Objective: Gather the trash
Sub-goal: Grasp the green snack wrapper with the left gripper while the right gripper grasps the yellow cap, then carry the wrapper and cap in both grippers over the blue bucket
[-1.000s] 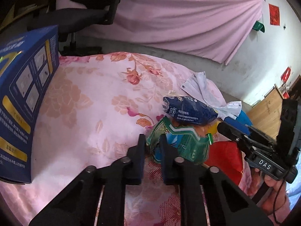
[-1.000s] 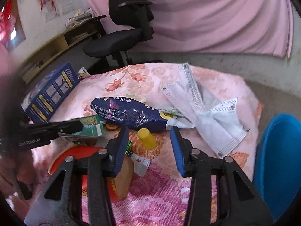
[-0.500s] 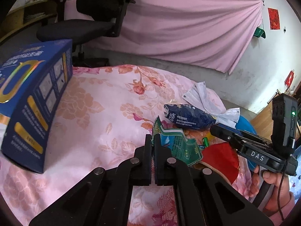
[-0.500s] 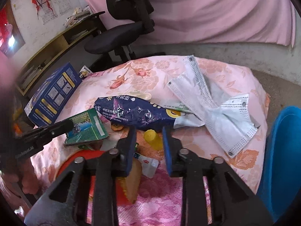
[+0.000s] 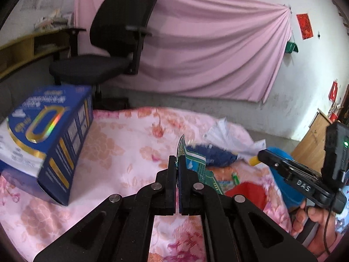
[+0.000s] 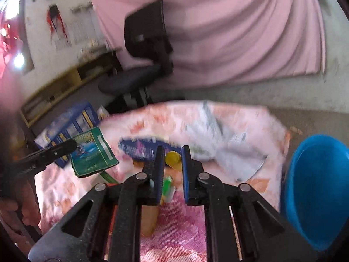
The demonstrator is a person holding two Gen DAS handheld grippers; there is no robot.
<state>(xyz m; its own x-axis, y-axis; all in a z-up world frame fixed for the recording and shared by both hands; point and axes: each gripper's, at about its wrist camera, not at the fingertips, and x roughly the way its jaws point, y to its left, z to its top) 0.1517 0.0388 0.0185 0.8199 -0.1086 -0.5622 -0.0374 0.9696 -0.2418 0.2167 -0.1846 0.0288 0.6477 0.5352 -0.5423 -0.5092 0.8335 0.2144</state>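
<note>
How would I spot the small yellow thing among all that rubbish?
Find the flowered pink cloth, then the dark blue wrapper lying across it. The yellow piece sits just in front, between the right gripper's fingers, the only plain yellow item there.

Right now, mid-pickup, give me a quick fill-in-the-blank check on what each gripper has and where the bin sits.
1. The left gripper is shut on the ____ packet.
2. The right gripper fingers close around a small ____ cap.
3. The bin beside the table is ____.
4. The big box standing on the floral cloth is mostly ____.

Missing words: green; yellow; blue; blue
</note>
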